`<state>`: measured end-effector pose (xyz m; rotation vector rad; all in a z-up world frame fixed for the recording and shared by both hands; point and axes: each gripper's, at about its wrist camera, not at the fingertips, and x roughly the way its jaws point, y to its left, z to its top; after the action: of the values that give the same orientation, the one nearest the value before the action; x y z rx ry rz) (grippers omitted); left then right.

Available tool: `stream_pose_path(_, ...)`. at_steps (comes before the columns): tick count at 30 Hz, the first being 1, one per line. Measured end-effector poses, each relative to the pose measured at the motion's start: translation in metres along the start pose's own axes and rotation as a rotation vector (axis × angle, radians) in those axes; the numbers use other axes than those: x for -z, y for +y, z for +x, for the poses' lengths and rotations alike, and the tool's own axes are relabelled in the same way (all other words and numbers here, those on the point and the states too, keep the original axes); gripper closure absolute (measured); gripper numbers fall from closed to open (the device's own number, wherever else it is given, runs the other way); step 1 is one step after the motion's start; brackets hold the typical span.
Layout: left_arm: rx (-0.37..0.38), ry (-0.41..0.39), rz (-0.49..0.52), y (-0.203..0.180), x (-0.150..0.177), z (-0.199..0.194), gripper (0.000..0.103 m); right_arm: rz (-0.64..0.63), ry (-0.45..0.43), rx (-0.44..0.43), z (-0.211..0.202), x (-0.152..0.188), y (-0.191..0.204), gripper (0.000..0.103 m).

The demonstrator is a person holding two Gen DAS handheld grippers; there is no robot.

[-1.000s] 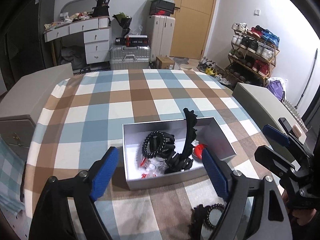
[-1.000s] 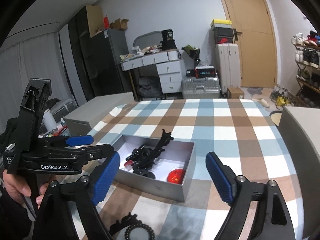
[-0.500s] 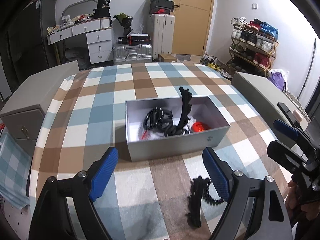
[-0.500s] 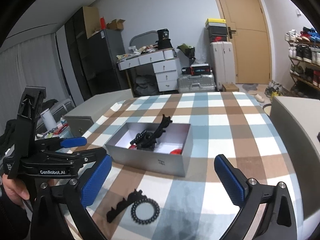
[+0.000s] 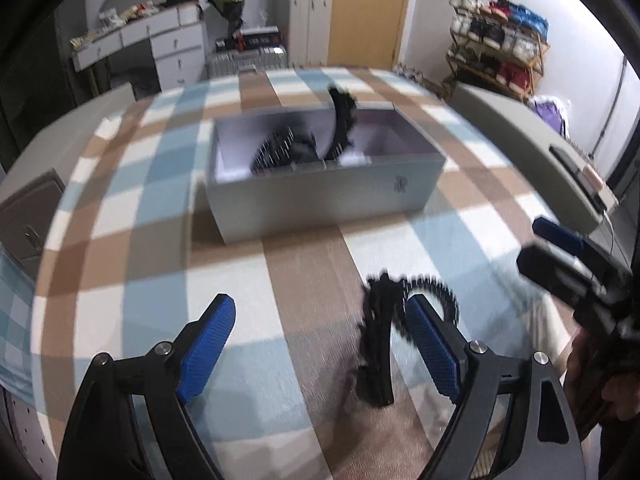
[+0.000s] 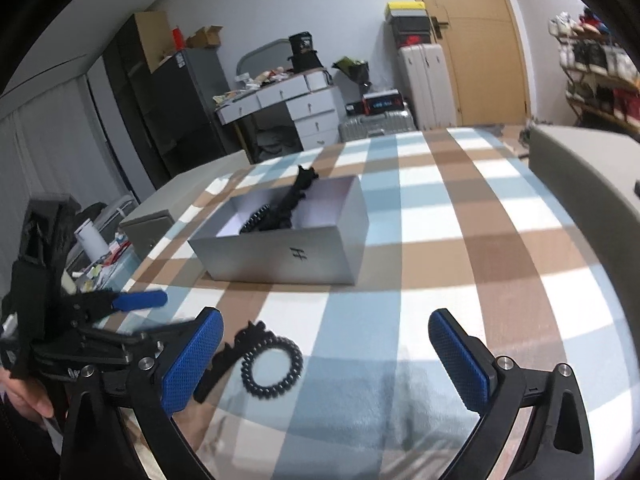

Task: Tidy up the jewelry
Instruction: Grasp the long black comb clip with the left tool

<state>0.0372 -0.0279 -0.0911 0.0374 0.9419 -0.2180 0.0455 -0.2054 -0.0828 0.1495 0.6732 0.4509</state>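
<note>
Lowering toward the surface (image 6: pixel 440 216) in front of the box (image 5: pixel 328 196), we held the left claw (image 5: pixel 320 332) and right claw (image 6: pixel 324 344) wide and empty over the clip (image 5: pixel 376 344) and coil (image 6: pixel 272 364), closer than before, unpacked.

1. A box (image 6: pixel 280 254) stands on the table (image 6: pixel 480 240), near its middle.
2. In the box lie a bead bracelet (image 5: pixel 274 154) and a hair clip (image 5: pixel 342 120); the clip leans up over the far rim.
3. In front of the box, on the table, lie a second hair clip (image 5: pixel 376 344) and a coil hair tie (image 6: pixel 272 366), touching each other.
4. In the right wrist view, this clip is to the left of the tie.
5. Behind the table stand a desk with drawers (image 6: pixel 296 108) and suitcases (image 6: pixel 426 86).
</note>
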Motion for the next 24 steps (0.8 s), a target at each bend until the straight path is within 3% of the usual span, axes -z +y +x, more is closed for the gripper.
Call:
stream_pose_path(4,0.005,0.029,0.031,-0.006,0.009,0.005,0.019,-0.016,0.001,0.05,0.001,0.004,-0.002,0.0)
stream_pose_path(14,0.049,0.088,0.092,-0.012,0.017,0.012,0.02,-0.031,0.055,0.05,0.005,0.012,-0.002,0.0)
stream_pose_path(19,0.073,0.116,0.122,-0.016,0.015,0.015,0.043,-0.027,0.051,0.058,0.004,0.014,-0.001,0.0)
stream_pose_path(21,0.066,0.121,0.148,-0.019,0.014,0.016,0.06,-0.018,0.072,0.063,0.006,0.014,-0.002,0.0)
stream_pose_path(24,0.083,0.13,0.159,-0.021,0.012,0.017,0.069,-0.019,0.082,0.059,0.007,0.016,-0.001,0.0)
